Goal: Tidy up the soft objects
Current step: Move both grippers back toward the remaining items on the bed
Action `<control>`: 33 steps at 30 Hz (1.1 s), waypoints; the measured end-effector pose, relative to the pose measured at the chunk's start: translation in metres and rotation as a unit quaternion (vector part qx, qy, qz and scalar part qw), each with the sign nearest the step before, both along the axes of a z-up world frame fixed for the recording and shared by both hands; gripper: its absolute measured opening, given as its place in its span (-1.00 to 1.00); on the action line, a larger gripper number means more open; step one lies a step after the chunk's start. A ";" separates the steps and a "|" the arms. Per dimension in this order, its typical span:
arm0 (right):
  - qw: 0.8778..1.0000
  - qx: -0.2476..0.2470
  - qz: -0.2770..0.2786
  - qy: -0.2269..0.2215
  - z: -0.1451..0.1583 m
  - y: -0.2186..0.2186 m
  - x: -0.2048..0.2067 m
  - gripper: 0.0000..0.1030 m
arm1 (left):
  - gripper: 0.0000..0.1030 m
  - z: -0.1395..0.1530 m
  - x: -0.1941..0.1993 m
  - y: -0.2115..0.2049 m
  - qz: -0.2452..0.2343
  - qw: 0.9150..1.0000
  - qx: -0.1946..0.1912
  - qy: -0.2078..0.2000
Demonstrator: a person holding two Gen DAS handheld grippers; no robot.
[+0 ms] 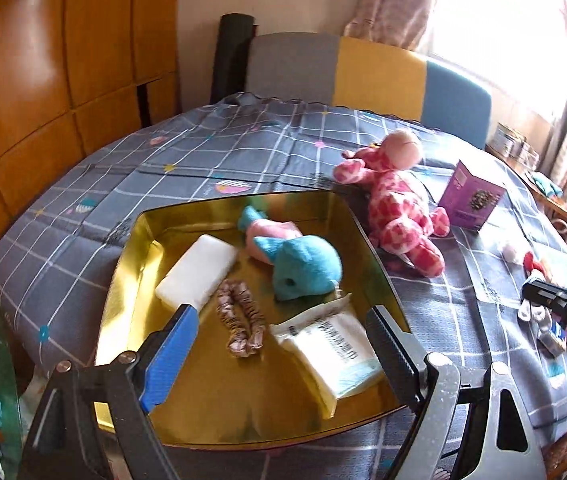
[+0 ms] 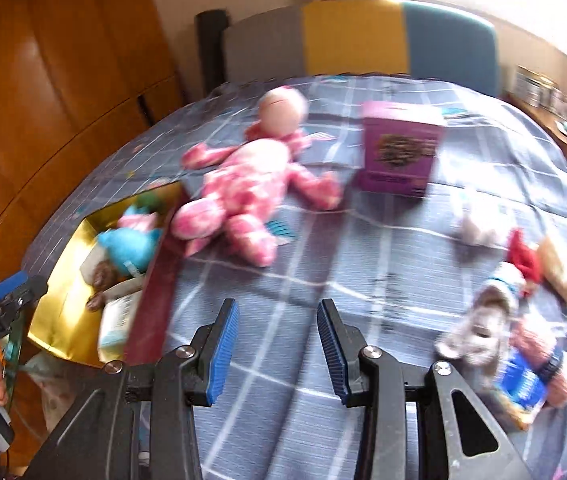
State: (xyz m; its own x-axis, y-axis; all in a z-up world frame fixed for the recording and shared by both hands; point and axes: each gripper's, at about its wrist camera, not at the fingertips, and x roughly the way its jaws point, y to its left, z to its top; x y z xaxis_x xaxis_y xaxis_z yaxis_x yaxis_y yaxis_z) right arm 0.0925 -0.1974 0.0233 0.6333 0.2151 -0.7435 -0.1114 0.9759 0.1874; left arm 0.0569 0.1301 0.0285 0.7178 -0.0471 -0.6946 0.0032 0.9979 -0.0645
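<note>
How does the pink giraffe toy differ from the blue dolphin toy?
The giraffe is pink with spots and lies on the tablecloth outside the tin; the dolphin is blue with a pink body and lies inside it. The giraffe looks larger. Both are soft plush.

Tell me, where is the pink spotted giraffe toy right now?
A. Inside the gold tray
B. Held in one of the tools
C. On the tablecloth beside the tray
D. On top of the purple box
C: the pink giraffe lies on the checked tablecloth, just outside the gold tray, with the purple box standing apart on its other side.
</note>
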 end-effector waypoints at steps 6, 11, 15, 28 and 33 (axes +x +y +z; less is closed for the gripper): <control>0.996 -0.003 -0.083 -0.015 0.014 -0.057 -0.017 -0.21 | 0.68 0.003 0.009 -0.024 -0.033 0.999 0.006 0.001; 0.987 -0.006 -0.158 -0.023 0.023 -0.103 -0.033 -0.21 | 0.68 0.004 0.015 -0.055 -0.075 0.997 0.019 0.000; 0.979 -0.001 -0.200 -0.025 0.025 -0.133 -0.045 -0.21 | 0.68 0.005 0.020 -0.082 -0.104 0.994 0.025 -0.002; 0.959 0.000 -0.283 -0.028 0.030 -0.190 -0.087 -0.21 | 0.66 -0.003 0.030 -0.178 -0.216 0.976 0.023 0.017; 0.955 0.005 -0.295 -0.018 0.025 -0.203 -0.097 -0.21 | 0.55 -0.006 0.033 -0.224 -0.273 0.961 0.027 0.024</control>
